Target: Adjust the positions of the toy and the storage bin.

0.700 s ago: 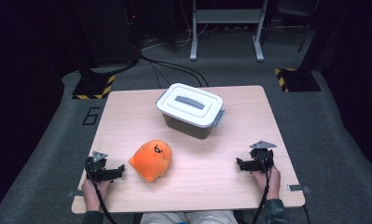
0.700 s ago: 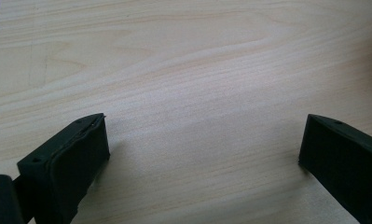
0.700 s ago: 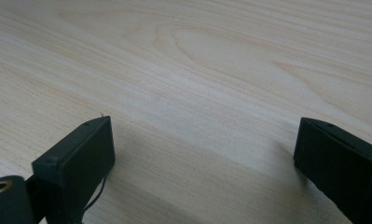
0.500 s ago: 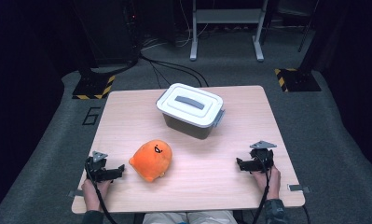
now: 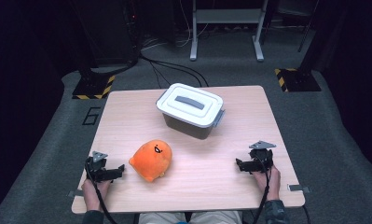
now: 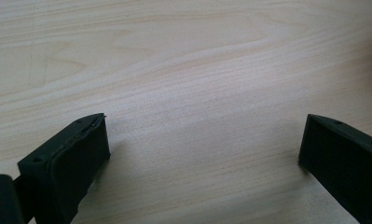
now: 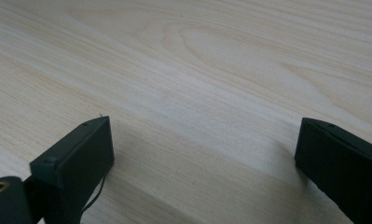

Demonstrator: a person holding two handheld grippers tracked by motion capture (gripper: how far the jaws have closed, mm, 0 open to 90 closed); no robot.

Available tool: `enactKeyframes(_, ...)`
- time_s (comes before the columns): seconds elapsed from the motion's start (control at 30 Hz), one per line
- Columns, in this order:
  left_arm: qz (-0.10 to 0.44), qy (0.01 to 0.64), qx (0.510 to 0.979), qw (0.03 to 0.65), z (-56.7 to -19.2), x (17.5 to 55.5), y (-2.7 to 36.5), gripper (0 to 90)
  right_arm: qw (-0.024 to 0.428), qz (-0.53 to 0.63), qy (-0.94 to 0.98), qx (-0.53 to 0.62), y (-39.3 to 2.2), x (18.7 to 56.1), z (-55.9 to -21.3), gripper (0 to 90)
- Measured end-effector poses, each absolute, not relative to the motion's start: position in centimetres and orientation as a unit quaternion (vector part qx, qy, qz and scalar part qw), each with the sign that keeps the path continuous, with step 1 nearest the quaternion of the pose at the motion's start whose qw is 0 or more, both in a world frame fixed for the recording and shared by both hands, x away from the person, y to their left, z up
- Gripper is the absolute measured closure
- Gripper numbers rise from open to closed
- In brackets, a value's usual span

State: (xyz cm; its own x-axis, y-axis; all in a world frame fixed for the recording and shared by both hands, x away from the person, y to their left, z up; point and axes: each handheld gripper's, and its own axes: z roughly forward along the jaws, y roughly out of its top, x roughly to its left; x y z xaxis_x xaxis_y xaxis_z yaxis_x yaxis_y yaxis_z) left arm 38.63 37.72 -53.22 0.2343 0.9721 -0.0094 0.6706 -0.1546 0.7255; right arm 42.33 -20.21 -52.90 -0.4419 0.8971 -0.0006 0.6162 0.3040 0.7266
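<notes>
- Left gripper [image 5: 120, 169] sits at the lower left of the high view, resting on the table [image 5: 127, 116] near its bottom edge; its jaws are spread wide with bare wood between them, as its own view [image 6: 200, 144] shows.
- Right gripper [image 5: 238, 164] sits at the lower right of the high view, close to the table's right and bottom edges; its jaws are likewise released, nothing between them but wood grain [image 7: 202, 144].
- Orange plush toy [image 5: 151, 159] lies just right of the left gripper, near it but apart, at lower centre-left.
- White lidded box [image 5: 190, 109] with a grey handle stands in the upper centre of the table, well apart from both grippers and above the toy.
- Open tabletop stretches between the toy and the right gripper, and along the left side above the left gripper.
- Beyond the top edge, on the grey floor, cables [image 5: 174, 70] and a metal stand [image 5: 225, 28] lie in the upper part of the frame; striped bases [image 5: 93, 86] sit at the table's upper corners.
</notes>
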Motion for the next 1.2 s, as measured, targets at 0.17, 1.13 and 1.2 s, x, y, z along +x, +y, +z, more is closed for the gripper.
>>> enactKeyframes(0.17,0.243,0.570,0.720,0.313,-53.2,38.6,37.7,1.6,0.207,0.334,0.782,0.485,-20.2,42.4,-52.9,2.0)
enactKeyframes(1.13,0.234,0.538,0.737,0.337,-51.0,38.0,38.1,0.0,0.206,0.336,0.784,0.480,-20.1,42.6,-52.9,0.9)
enactKeyframes(1.2,0.235,0.536,0.737,0.339,-50.5,37.9,38.1,0.0,0.205,0.336,0.784,0.480,-20.1,42.6,-52.9,0.9)
